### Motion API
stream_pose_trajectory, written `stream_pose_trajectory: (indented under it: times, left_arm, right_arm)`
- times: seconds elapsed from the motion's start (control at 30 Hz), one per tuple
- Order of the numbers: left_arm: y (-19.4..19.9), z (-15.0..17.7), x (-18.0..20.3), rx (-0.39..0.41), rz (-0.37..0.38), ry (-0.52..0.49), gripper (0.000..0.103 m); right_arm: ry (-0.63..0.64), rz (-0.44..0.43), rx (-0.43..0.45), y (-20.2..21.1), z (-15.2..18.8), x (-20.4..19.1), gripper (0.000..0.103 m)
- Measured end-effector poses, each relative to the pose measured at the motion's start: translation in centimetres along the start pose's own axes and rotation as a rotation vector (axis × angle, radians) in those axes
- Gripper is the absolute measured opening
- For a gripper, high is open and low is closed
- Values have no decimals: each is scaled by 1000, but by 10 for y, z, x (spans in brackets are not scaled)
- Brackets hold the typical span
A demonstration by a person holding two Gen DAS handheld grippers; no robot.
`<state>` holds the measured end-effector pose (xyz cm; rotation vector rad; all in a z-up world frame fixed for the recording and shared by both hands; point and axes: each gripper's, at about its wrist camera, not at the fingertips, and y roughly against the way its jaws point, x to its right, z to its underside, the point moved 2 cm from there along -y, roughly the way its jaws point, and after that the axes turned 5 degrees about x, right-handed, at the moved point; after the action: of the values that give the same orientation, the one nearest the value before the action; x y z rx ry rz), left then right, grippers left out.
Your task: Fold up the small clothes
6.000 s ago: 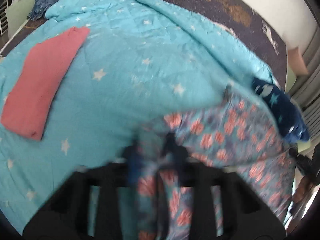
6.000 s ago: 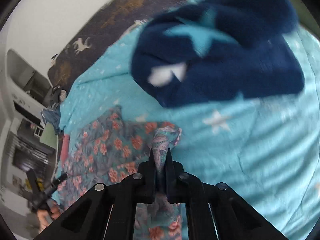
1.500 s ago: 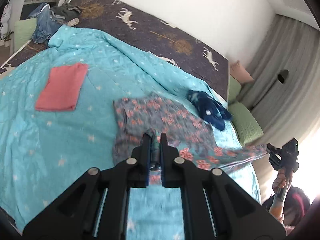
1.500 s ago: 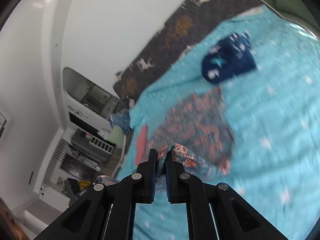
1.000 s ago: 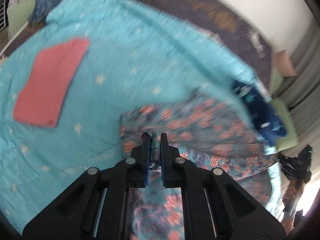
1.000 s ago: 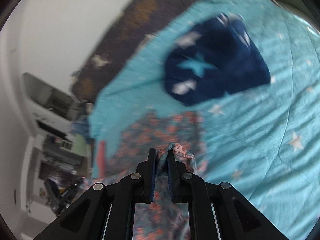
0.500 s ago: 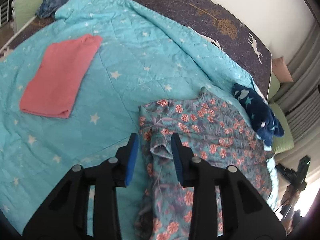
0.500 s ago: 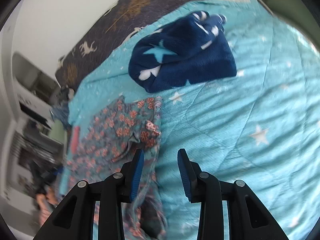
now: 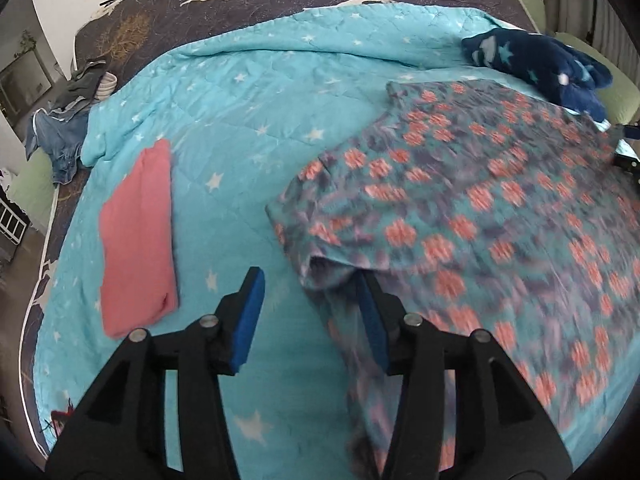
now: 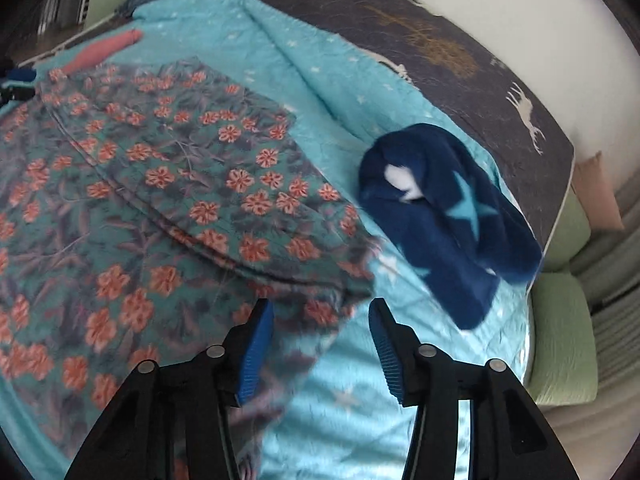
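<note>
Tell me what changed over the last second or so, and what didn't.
Both grippers let go: the left gripper and right gripper, earlier clamped on the floral garment, now stand open, and it lies spread on the blue quilt. The folded pink cloth and navy star fleece stayed put.

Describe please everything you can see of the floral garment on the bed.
The floral garment is thin teal-grey cloth printed with coral flowers. It lies spread over the turquoise star quilt, with one layer folded over another along a diagonal seamed edge. It lies between the folded pink cloth and the navy star fleece. Both open grippers hover at its near corners, not gripping it.
</note>
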<state>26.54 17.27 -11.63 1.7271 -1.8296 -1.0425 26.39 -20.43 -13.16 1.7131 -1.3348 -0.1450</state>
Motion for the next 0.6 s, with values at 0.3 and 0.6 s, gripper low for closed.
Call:
stream_pose_trajectory:
  times: [0.3, 0.6]
  left_arm:
    - [-12, -32, -54, 49, 32, 301, 56]
    - [-39, -22, -33, -30, 171, 304, 58]
  right_arm:
    - [-595, -162, -1, -34, -11, 100, 52]
    - [-717, -377, -6, -48, 21, 105, 52]
